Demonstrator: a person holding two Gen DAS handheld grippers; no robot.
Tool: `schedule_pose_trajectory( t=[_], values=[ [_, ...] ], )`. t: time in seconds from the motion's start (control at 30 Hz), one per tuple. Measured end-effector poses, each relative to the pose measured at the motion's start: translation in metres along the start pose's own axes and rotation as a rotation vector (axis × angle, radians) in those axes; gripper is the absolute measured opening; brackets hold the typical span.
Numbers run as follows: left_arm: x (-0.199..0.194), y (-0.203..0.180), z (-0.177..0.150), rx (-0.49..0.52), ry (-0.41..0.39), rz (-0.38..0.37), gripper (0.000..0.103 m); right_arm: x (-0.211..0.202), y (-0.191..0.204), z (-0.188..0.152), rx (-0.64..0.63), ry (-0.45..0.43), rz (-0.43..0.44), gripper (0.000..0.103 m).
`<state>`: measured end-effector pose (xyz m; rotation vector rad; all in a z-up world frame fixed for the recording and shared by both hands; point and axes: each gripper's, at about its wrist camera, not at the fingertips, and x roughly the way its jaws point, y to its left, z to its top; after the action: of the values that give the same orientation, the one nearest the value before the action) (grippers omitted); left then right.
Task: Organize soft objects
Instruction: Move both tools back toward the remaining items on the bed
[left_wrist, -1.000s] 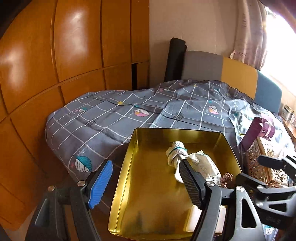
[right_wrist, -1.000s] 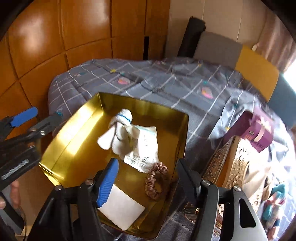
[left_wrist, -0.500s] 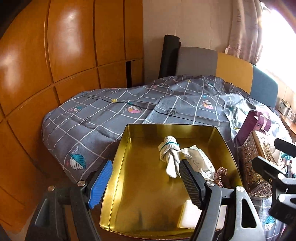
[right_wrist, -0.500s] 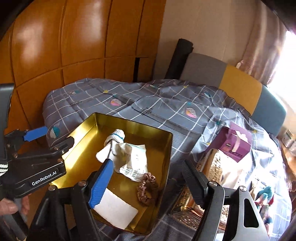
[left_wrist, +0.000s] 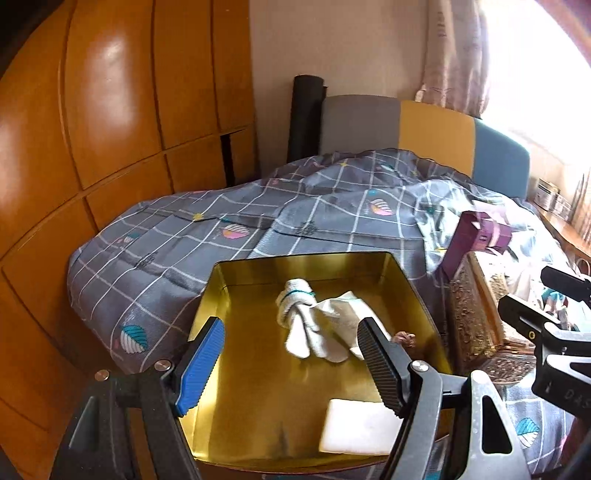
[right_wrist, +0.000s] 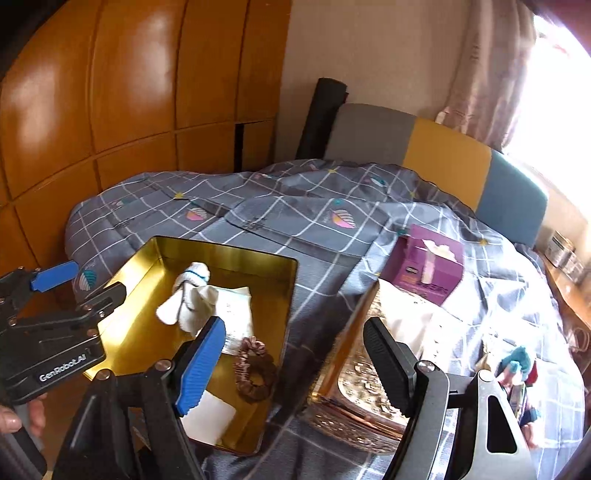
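A gold metal tray (left_wrist: 255, 417) sits on the bed's near corner. In it lie a knotted white sock (left_wrist: 299, 314), a white packet (left_wrist: 349, 312), a brown scrunchie (left_wrist: 404, 338) and a flat white pad (left_wrist: 358, 432). My left gripper (left_wrist: 290, 326) hovers open above the tray's near half, empty. In the right wrist view the tray (right_wrist: 144, 299), sock (right_wrist: 184, 295), scrunchie (right_wrist: 255, 373) and pad (right_wrist: 207, 417) lie to the left. My right gripper (right_wrist: 295, 326) stands open and empty between the tray and an ornate gold box (right_wrist: 358, 384).
A purple tissue box (right_wrist: 428, 266) stands behind the ornate box on the grey checked quilt (right_wrist: 295, 206). A teal soft toy (right_wrist: 517, 362) and clutter lie at the far right. Wooden wardrobe panels (left_wrist: 110, 129) close off the left. A multicoloured headboard (right_wrist: 443, 158) is at the back.
Both grippers have drawn back and up from the tray. The right gripper's jaws have widened and its view has swung right, towards the ornate box. The tray's contents have not moved.
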<state>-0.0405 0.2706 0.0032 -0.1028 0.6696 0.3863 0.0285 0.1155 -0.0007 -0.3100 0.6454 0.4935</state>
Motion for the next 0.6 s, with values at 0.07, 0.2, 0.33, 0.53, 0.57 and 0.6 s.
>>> schedule_pose_trajectory(
  t=[0.07,0.2,0.33,0.53,0.57,0.6],
  values=[
    [-0.003,-0.007,0.002,0.015,-0.007,-0.013,0.076,-0.003,-0.009,-0.003,0.008,-0.004,-0.027,0.078],
    [-0.009,-0.026,0.008,0.058,-0.021,-0.052,0.076,-0.008,-0.034,-0.011,0.037,0.001,-0.081,0.08],
    [-0.014,-0.049,0.012,0.11,-0.033,-0.112,0.076,-0.015,-0.067,-0.024,0.082,0.027,-0.138,0.08],
    [-0.023,-0.088,0.017,0.198,-0.05,-0.234,0.076,-0.025,-0.138,-0.057,0.206,0.131,-0.207,0.083],
    [-0.025,-0.094,0.018,0.208,-0.053,-0.256,0.076,-0.027,-0.154,-0.064,0.234,0.154,-0.208,0.083],
    [-0.027,-0.1,0.019,0.219,-0.057,-0.277,0.076,-0.03,-0.169,-0.071,0.259,0.181,-0.203,0.083]
  ],
)
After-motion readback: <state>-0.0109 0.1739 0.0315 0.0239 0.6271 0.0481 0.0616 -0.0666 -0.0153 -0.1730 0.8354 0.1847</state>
